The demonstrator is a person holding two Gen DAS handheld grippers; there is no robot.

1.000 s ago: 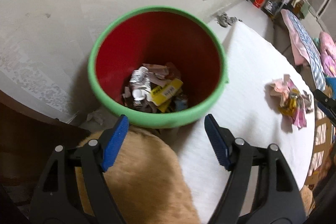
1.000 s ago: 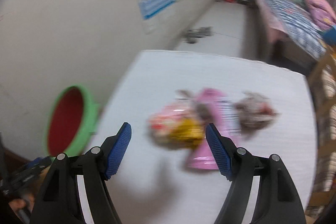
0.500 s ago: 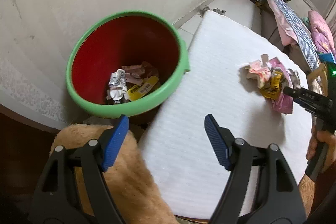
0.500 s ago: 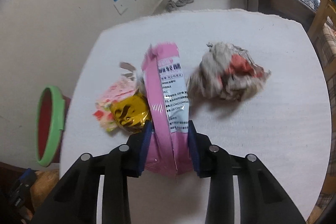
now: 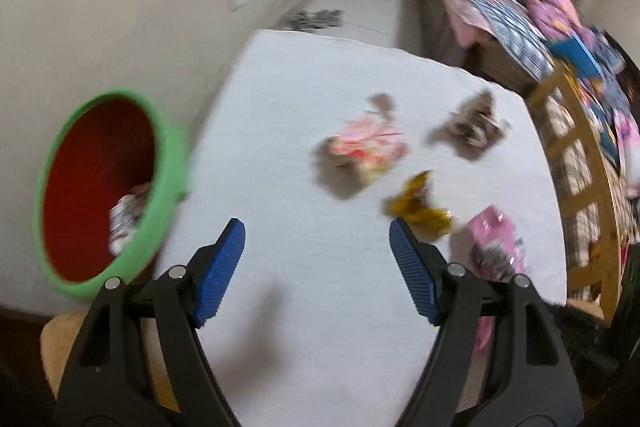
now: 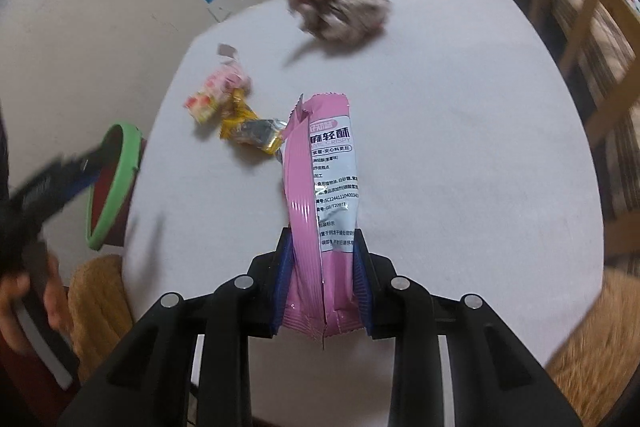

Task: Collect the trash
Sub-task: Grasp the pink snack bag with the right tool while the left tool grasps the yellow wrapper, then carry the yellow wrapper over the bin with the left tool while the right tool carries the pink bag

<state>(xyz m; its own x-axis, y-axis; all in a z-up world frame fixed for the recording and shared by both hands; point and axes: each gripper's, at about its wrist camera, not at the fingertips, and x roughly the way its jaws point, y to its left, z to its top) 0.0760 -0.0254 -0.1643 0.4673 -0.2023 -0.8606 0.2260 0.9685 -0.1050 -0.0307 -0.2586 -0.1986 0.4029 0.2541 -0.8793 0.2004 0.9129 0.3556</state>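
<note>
Right gripper (image 6: pixel 322 283) now clamped on pink packet (image 6: pixel 320 195), pads pressing its lower end from both sides; a second ago wide apart above the blurred pile, half a second ago already closed round the packet, no further closing since. Packet now raised off the worktop (image 6: pixel 460 147), upper end standing free toward the camera's far side. Means one piece secured, ready to carry to the bin (image 6: pixel 114 187) at the worktop's left edge. Left gripper (image 5: pixel 316 259) spread wide, nothing between its pads, swung away from over the bin to face the worktop. Beyond it, still loose on the worktop: gold wrapper (image 6: pixel 250 129) nearest, then pink-and-yellow wrapper (image 6: pixel 218 93) just beside it, then grey crumpled wad (image 6: pixel 340 9) well apart at the far side. Judged: three pieces left, gold wrapper the likeliest next for the free gripper. Right view alone: packet's printed label, the grip itself, a hand (image 6: pixel 24 303) at the left edge holding the other tool. Left view alone: inside of the bin with wrappers (image 5: pixel 128 219) already at the bottom, and the packet only partly seen behind the right finger, grip hidden
</note>
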